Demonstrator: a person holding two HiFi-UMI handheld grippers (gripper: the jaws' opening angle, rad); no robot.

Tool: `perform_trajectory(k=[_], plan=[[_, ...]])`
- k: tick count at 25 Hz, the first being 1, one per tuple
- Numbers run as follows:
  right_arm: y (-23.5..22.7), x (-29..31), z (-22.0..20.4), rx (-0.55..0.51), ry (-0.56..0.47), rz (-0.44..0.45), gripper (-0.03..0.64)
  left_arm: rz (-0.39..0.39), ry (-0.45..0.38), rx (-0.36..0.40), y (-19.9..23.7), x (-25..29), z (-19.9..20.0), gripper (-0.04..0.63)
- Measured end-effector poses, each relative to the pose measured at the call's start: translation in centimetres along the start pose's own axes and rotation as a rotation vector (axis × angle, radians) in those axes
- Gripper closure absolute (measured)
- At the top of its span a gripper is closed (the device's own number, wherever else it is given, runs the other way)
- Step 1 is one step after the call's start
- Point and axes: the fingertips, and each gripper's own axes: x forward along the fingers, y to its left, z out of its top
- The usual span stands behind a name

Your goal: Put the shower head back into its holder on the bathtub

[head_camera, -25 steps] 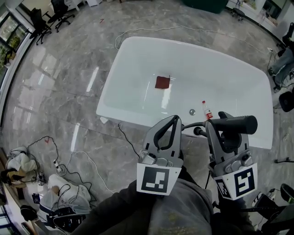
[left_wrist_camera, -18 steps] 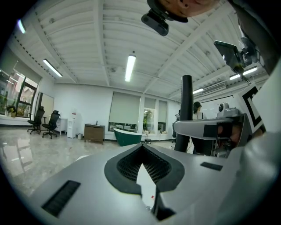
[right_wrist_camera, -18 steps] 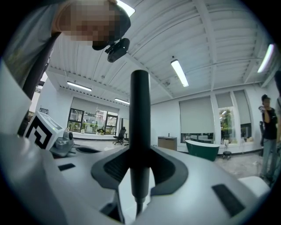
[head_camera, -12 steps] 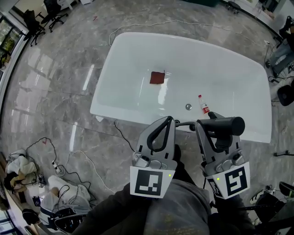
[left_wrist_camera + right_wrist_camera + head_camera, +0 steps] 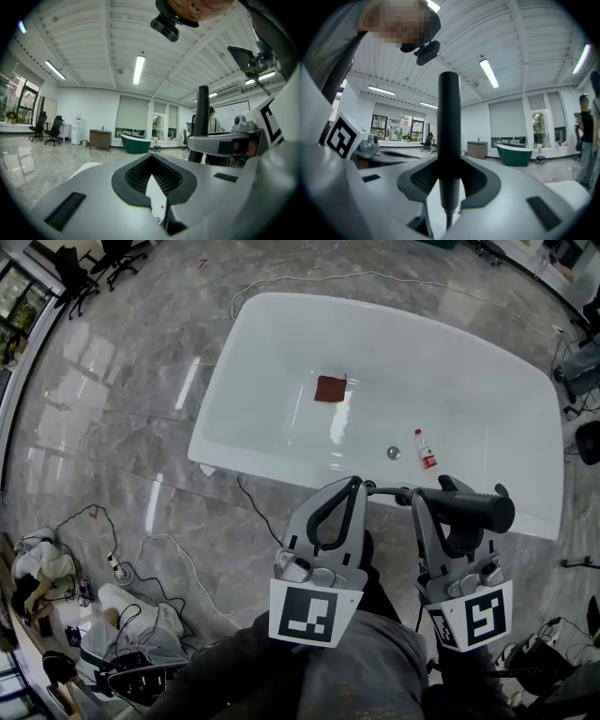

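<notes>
**A:** Right gripper view: the shower head (image 5: 449, 117) stands up as a dark, stiff bar. The right gripper (image 5: 449, 185) is clamped round it near the hose end. Where is it from the tub (image 5: 469, 371)?

**B:** Over the tub's near rim, toward its right end. It looks smooth and hard, so it is probably slippery. A hold this close to one end could let it twist. The hose (image 5: 384, 489) along that rim will likely tug.

**A:** And the left gripper (image 5: 349, 486)?

**B:** Closed on nothing, just outside the near rim.

**A:** Room to move?

**B:** Plenty above the tub. Inside it, a cloth (image 5: 330, 388) and a bottle (image 5: 425, 450) lie well off the near rim. I can't make out the holder, because the grippers hide that stretch of rim.
</notes>
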Motion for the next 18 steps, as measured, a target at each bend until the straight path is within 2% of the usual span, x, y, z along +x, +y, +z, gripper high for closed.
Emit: perform_trajectory(k=[12,18], plan=[[-0.1,2.0,-3.0,0.034,0.034,0.006,0.479,0.02,0.041,0.017,1.8,1.0,-2.0,0.592],[-0.1,2.7,-4.7,0.042,0.053,0.011,0.479,0.015,0.054,-0.008,2.4,1.7,-3.3,0.592]])
